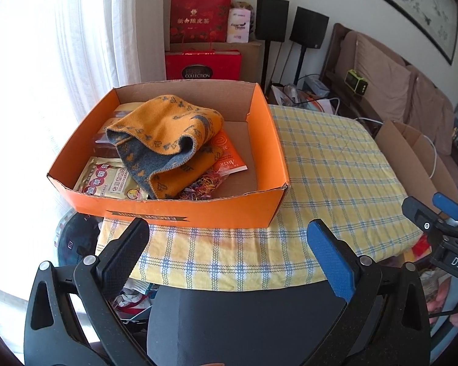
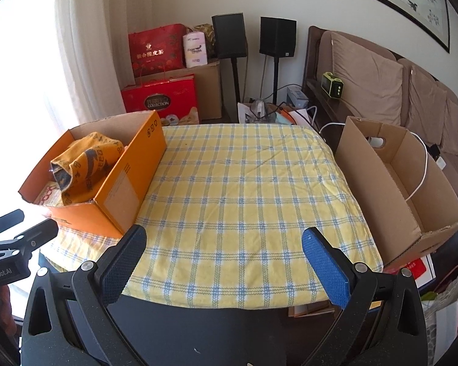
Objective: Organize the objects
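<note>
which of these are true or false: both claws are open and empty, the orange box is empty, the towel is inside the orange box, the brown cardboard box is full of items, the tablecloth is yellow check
1. Both claws are open and empty: true. The left claw and the right claw each show fingers spread with nothing between them.
2. The orange box is empty: false. It holds a towel, packets and a bag of coloured rubber bands.
3. The orange and grey towel is inside the orange box: true.
4. The brown cardboard box is full of items: false. No items show in the part of its inside that is in view; only a white cable hangs across it.
5. The tablecloth is yellow check: true.
</note>
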`<action>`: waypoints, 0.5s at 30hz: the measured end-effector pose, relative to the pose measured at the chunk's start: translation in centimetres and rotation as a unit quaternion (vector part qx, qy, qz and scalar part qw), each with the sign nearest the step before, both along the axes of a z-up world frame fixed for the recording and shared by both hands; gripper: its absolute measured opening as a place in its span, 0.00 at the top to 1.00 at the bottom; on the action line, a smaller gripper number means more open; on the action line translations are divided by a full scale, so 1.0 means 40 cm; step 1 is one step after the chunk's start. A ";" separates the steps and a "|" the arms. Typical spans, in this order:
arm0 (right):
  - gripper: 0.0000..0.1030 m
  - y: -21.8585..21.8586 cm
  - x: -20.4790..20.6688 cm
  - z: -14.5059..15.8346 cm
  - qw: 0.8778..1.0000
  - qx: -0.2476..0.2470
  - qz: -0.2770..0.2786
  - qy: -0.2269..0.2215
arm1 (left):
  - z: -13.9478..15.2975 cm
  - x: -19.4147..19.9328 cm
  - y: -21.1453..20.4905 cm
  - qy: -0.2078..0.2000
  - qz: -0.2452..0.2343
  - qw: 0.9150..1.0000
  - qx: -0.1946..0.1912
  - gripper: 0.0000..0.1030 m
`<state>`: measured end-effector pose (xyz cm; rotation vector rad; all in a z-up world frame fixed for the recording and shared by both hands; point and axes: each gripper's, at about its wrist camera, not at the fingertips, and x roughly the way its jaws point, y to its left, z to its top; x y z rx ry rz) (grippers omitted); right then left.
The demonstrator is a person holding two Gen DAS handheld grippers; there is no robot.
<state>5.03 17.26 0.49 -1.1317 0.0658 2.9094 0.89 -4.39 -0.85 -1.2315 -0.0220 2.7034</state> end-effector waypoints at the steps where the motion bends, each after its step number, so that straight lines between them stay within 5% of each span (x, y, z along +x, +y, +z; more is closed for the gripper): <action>1: 0.00 0.002 0.000 0.001 1.000 0.000 0.000 0.000 | 0.000 0.000 0.000 0.001 0.001 1.000 -0.001 0.00; 15: 0.00 -0.001 -0.004 0.001 1.000 -0.002 0.001 -0.002 | 0.001 -0.004 -0.005 0.004 0.009 1.000 -0.009 0.00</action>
